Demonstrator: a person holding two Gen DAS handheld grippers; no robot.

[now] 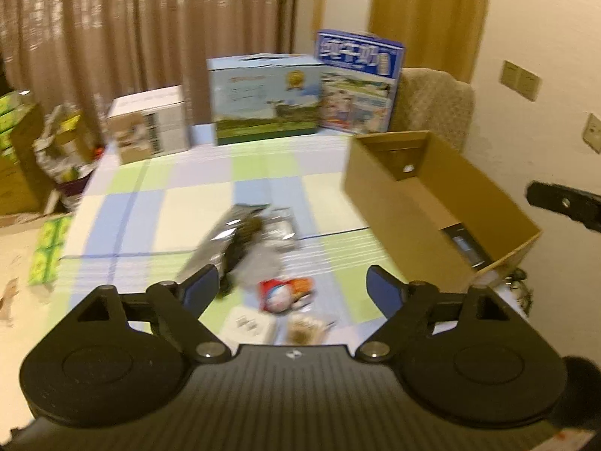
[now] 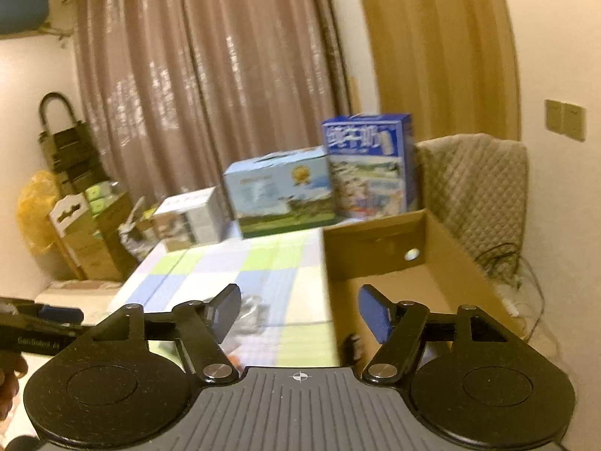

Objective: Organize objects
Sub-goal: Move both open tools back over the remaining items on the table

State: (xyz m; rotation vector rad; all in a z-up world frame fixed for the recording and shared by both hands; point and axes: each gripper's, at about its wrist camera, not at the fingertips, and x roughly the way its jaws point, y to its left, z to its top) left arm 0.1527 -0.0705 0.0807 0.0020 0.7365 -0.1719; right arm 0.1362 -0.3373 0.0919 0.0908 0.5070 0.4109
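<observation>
Black plastic and blue pads make up the left hand-held gripper (image 1: 291, 289), whose jaws stand wide apart with nothing between them, above a worktop (image 1: 157, 203) covered in a blue, green and cream checked cloth. Just beyond its fingertips lie a small white flat packet (image 1: 248, 325), a brownish snack packet (image 1: 304, 329) and a red-and-white round packet (image 1: 283, 293); farther on sits a blurred heap of silvery and dark wrappers (image 1: 244, 236), perhaps foil bags. The right hand-held gripper (image 2: 298, 314) is likewise spread and empty, over the near left wall of the open brown cardboard box (image 2: 379, 255), which stands on the worktop's right side with a dark object (image 1: 464, 244) inside. At the far edge stand a white carton (image 1: 150, 127), a pale blue carton (image 1: 263, 99) and a blue milk carton (image 1: 358, 82), before brown curtains (image 1: 150, 37).
</observation>
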